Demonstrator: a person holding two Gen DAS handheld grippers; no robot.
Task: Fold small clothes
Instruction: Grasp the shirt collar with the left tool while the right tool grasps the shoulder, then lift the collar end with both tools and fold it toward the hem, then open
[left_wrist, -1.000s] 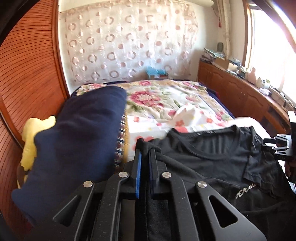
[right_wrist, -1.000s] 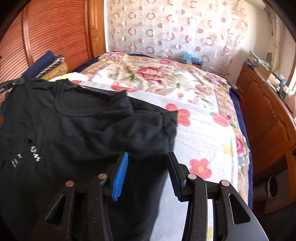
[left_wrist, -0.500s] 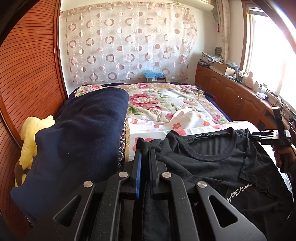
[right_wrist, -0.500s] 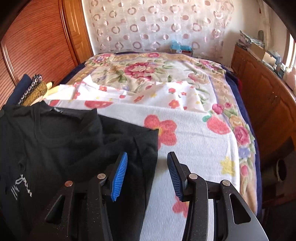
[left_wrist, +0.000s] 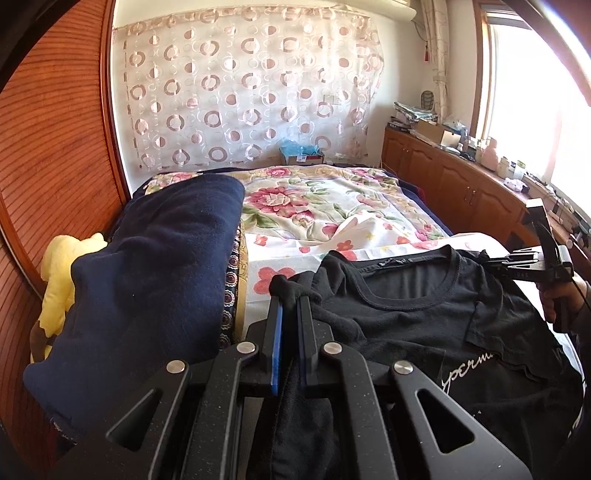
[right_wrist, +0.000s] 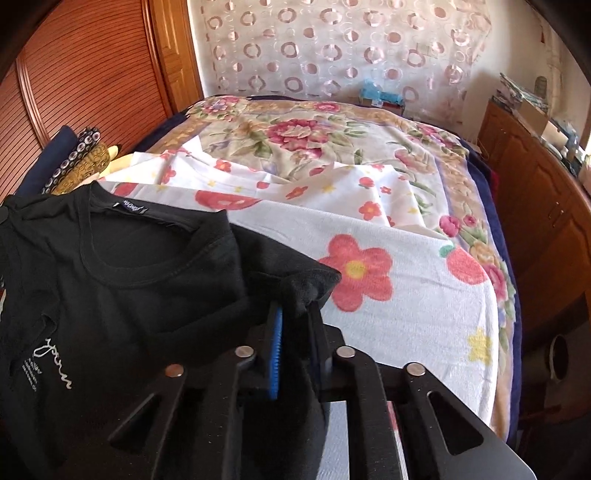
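On bed, both hand-held grippers (left_wrist: 290, 312) (right_wrist: 295, 314) pinch black T-shirt (left_wrist: 406, 314).

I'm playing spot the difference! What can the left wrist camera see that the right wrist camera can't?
Only the left wrist view shows the yellow plush toy, the bright window and a hand.

Only the right wrist view shows the big red flower on the white towel.

Both show the black T-shirt and circle-patterned curtain.

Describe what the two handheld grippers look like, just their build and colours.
Both are matte black, speckled plastic linkages with triangular cut-outs and round silver pivot pins. The left gripper and right gripper carry blue ribbed pads on their fingers. In the left view, the right tool shows faint lettering and a thin black cable.
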